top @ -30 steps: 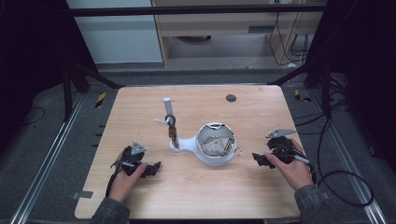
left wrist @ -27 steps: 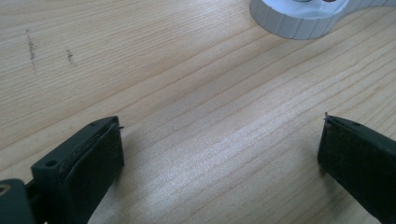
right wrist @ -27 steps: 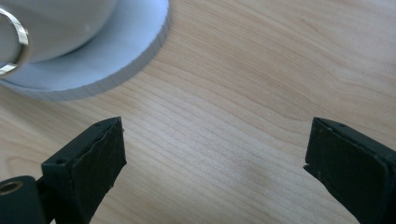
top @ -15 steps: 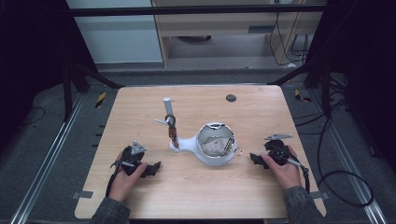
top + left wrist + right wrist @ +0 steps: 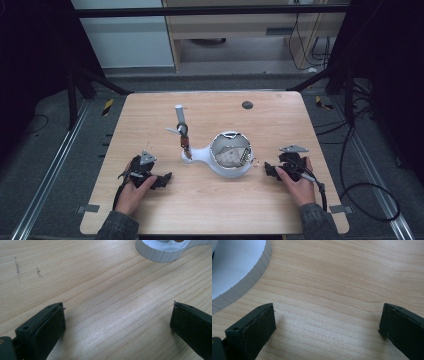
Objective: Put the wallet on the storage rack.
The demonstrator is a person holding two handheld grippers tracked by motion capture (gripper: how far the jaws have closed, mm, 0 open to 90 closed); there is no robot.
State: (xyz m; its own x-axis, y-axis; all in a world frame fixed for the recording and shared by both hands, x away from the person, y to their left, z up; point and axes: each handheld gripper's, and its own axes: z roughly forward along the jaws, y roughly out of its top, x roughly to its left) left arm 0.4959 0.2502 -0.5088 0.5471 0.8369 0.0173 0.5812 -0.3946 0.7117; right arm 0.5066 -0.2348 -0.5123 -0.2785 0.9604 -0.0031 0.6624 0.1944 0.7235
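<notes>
Both tongs, left (image 5: 162,180) and right (image 5: 270,170), rest spread and empty beside the white bowl (image 5: 230,156)

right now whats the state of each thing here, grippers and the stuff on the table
left gripper: open, empty, resting on the table
right gripper: open, empty, on the table beside the white holder
white holder: flat on the table, crumpled material in its round bowl
upright rod: standing at the holder's narrow end
dark disc: lying flat near the far edge

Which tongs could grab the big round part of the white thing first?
Probably the right tongs: open, beside the white holder at its round bowl end. The left tongs, also open, rest farther off, nearer its narrow end.
</notes>
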